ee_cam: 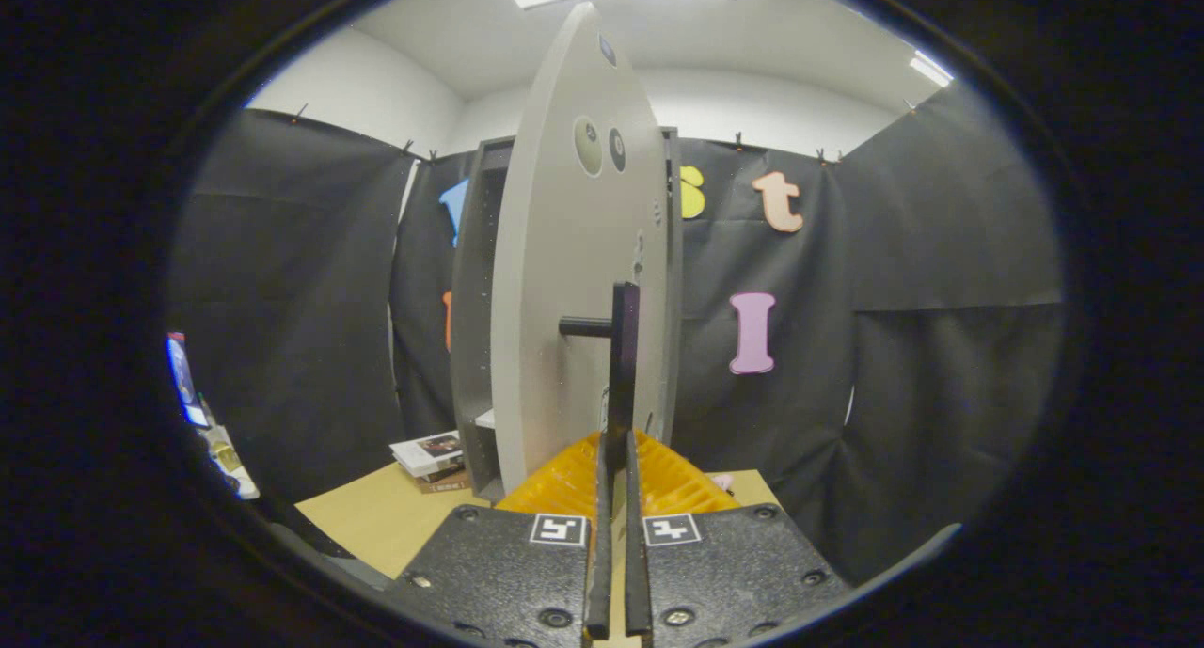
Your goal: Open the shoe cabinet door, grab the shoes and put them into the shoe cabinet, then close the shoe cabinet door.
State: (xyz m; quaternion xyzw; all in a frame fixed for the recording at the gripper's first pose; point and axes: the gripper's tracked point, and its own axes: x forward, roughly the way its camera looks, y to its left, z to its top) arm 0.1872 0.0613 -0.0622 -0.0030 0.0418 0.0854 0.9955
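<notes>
Nearest to us, the gripper [616,460] has its two fingers drawn close together, pinched on the lower end of the door handle [623,366], a dark upright bar standing off the shoe cabinet door [564,281] on a short stub. Both fingers appear to press on the bar, so we read the tongs as clenched on the handle.

We judge the door to be a stiff, flat board, light enough to swing on its hinges, with no give. The bar is thin and probably smooth, so we take hold low and squarely, and pull along the door's arc rather than straight back, or the fingers may slide off.

The door stands swung out, edge-on to us, with the shoe cabinet [475,347] just behind it, its interior open on the left. The cabinet rests on a tan table [376,516].

Beside the cabinet's foot lies a small stack of books [431,460], near the door's sweep, which may get in the way. Something pink [722,482] peeps past the right finger, too hidden to name; it may be a shoe.
</notes>
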